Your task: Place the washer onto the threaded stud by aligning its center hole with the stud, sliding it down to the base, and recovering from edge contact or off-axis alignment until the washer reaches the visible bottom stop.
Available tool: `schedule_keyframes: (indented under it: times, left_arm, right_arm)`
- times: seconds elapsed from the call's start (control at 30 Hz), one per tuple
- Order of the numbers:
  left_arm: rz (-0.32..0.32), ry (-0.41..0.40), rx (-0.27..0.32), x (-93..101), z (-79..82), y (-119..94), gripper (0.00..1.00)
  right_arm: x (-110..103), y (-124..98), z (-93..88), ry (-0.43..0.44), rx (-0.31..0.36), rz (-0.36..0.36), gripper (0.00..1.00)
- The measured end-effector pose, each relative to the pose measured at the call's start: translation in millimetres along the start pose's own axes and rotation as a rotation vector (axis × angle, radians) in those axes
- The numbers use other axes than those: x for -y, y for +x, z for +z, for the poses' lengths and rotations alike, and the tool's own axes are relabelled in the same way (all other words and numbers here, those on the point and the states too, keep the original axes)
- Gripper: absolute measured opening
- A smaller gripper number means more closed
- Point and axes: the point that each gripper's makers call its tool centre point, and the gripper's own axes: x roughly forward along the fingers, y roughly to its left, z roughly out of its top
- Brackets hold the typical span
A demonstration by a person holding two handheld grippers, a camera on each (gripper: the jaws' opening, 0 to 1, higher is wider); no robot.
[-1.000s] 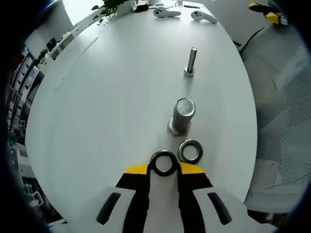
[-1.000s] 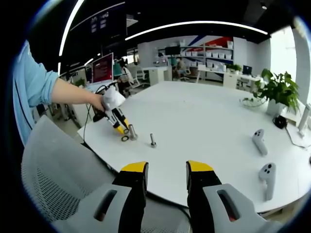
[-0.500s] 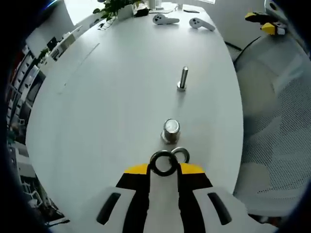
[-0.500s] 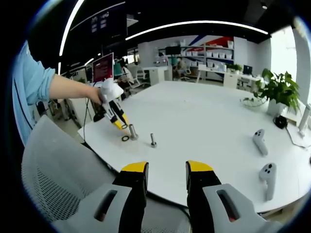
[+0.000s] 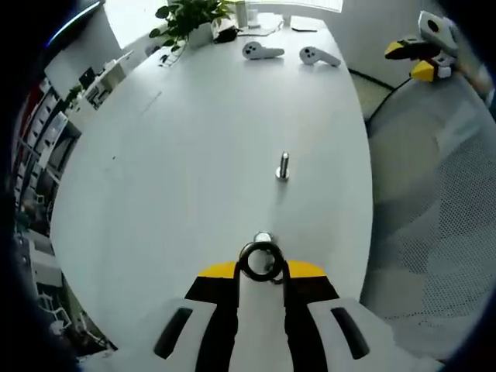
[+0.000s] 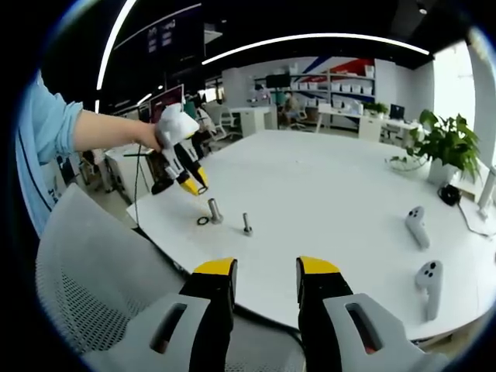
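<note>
The left tool (image 5: 262, 265) has its yellow-tipped jaws closed on a washer (image 5: 260, 260), which stands edge-up between the tips with its centre hole facing the camera. In the left gripper view the washer sits directly in front of the thick stud (image 5: 263, 237), whose round top shows just past the washer's upper edge. A thinner bolt (image 5: 283, 166) stands upright on the white table (image 5: 194, 139), farther ahead of the tool. Two white hand controllers (image 5: 263, 52) lie near the far edge of the table, with a potted plant (image 5: 186, 17) to their left.

In the right gripper view the left tool (image 6: 188, 180) is held above the table by a hand (image 6: 143, 136) in a blue sleeve, raised over the thick stud (image 6: 215, 210). A second washer (image 6: 202, 221) lies flat on the table just beside that stud, on the side nearer the left tool. The thin bolt (image 6: 246, 224) stands near the stud on the other side.

The right tool (image 6: 265, 279) is well apart from these parts, its jaws separated with nothing between them, above a mesh chair (image 6: 93, 287).
</note>
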Motion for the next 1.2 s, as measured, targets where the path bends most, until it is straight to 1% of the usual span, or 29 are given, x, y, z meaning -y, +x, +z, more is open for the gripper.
schedule_keyframes:
  times: [0.2, 0.33, 0.47, 0.63, 0.73, 1.2]
  left_arm:
    - [0.002, 0.040, -0.036, 2.4, 5.1, 9.3, 0.19]
    - [-0.014, 0.032, -0.061, 2.3, 5.5, 19.5, 0.19]
    - [-0.008, 0.056, -0.083, 3.3, 6.2, 23.9, 0.19]
    - [-0.009, 0.063, -0.102, 2.5, 3.6, 27.3, 0.19]
    - [-0.012, 0.054, -0.103, 3.4, 2.9, 29.8, 0.19]
    - [-0.019, 0.048, -0.145, 5.1, -8.1, 58.5, 0.19]
  right_arm:
    - [-0.5, -0.6, 0.0, 0.003, 0.003, 0.004, 0.33]
    - [-2.7, -0.7, -0.9, -0.001, -0.001, 0.016, 0.33]
    - [-2.3, -0.7, -0.8, 0.001, 0.000, 0.015, 0.33]
    - [-1.8, -0.7, -0.5, 0.004, 0.003, 0.012, 0.33]
    - [-2.5, -0.4, -0.5, 0.003, 0.003, 0.016, 0.33]
    - [-5.0, 0.7, -1.5, -0.004, -0.006, 0.033, 0.33]
